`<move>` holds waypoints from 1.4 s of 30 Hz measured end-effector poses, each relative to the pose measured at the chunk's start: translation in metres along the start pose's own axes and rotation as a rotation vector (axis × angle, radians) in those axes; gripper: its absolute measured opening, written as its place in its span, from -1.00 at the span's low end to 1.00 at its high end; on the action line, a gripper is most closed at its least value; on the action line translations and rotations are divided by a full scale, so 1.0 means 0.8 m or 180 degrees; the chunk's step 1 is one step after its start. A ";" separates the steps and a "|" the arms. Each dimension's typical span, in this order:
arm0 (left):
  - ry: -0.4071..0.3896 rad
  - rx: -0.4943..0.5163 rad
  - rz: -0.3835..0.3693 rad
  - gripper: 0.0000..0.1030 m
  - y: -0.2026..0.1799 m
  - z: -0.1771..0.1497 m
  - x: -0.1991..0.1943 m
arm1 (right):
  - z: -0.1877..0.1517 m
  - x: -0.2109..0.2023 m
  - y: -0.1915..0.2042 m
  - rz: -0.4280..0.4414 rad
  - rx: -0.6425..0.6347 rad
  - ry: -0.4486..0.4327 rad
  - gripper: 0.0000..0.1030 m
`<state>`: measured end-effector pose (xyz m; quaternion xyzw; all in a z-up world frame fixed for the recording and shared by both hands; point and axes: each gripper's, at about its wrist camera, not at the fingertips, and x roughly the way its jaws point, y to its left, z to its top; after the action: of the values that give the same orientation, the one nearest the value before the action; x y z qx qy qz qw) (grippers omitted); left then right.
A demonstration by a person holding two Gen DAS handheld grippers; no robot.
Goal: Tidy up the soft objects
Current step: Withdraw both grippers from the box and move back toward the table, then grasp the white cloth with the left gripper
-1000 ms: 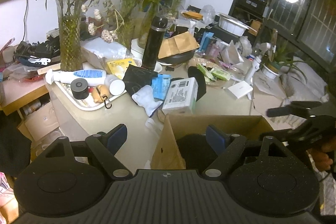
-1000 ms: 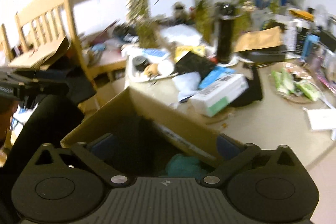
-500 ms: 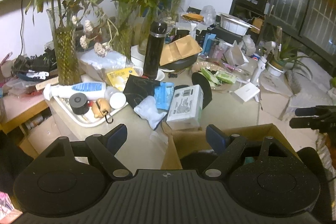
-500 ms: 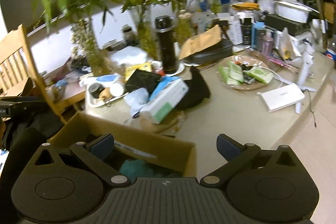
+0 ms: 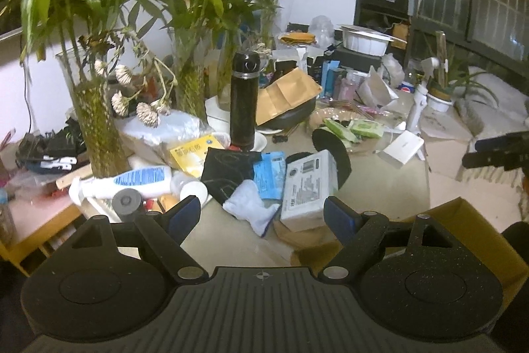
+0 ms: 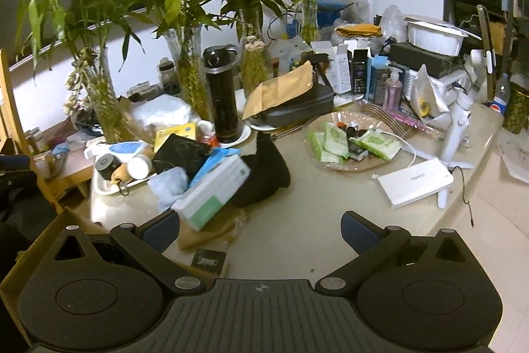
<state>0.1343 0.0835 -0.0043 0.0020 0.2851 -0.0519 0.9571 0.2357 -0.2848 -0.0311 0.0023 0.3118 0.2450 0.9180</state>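
A pale blue soft cloth [image 5: 251, 210] [image 6: 168, 184] lies crumpled on the beige table, just beyond my left gripper [image 5: 263, 213], which is open and empty. A black soft cloth [image 5: 334, 151] [image 6: 264, 174] is heaped behind the white tissue box [image 5: 307, 187] [image 6: 215, 191]. Next to the blue cloth lies a black pouch [image 5: 228, 171]. The cardboard box [image 5: 463, 227] [image 6: 49, 230] shows only a corner at the near edge; its inside is hidden. Over bare tabletop my right gripper [image 6: 259, 227] is open with nothing between its fingers.
A black flask [image 5: 244, 101] [image 6: 221, 98] and glass vases of bamboo [image 5: 96, 121] stand behind the pile. A white tray [image 6: 109, 187] holds a lotion bottle [image 5: 132, 182]. A plate of green packets [image 6: 350, 144] and a white power bank [image 6: 415, 182] sit right, near the table edge.
Both views have swung off the cardboard box toward the cluttered table. The box has slid to the lower corners, and the teal item inside it is out of sight. Both grippers stay open.
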 end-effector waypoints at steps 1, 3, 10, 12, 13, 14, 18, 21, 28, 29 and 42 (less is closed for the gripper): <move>0.0000 0.0019 -0.0001 0.59 0.001 0.000 0.004 | 0.001 0.004 -0.002 0.0012 0.0007 0.0000 1.00; 0.0016 0.0058 -0.0008 0.59 0.004 0.001 0.012 | 0.003 0.013 -0.008 0.0066 0.0030 0.0004 1.00; 0.0012 0.0263 -0.0104 0.60 0.011 0.003 0.041 | 0.005 0.042 -0.019 0.0147 0.0008 0.0080 1.00; 0.0009 0.0300 -0.0143 0.60 0.013 0.003 0.051 | 0.006 0.048 -0.022 0.0158 -0.0001 0.0087 1.00; 0.0021 0.0297 -0.0146 0.60 0.016 0.003 0.057 | 0.006 0.052 -0.023 0.0165 0.0005 0.0094 1.00; 0.0024 0.0301 -0.0147 0.60 0.018 0.003 0.065 | 0.007 0.056 -0.024 0.0163 0.0011 0.0100 1.00; 0.0117 0.0267 -0.0209 0.60 0.031 0.002 0.102 | 0.008 0.069 -0.026 0.0150 0.0013 0.0114 1.00; 0.0152 0.0260 -0.0246 0.60 0.039 0.002 0.126 | 0.009 0.075 -0.025 0.0151 -0.0007 0.0120 1.00; 0.0225 0.0300 -0.0298 0.59 0.049 -0.001 0.181 | 0.007 0.085 -0.027 0.0143 -0.0058 0.0168 1.00; 0.0244 0.0300 -0.0293 0.58 0.050 -0.003 0.190 | 0.007 0.086 -0.028 0.0134 -0.0057 0.0175 1.00; 0.0569 0.0153 -0.0238 0.39 0.062 -0.016 0.282 | 0.003 0.086 -0.029 0.0075 -0.0084 0.0198 1.00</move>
<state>0.3200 0.1114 -0.1392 0.0190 0.3679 -0.0939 0.9249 0.2946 -0.2737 -0.0725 -0.0138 0.3369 0.2599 0.9049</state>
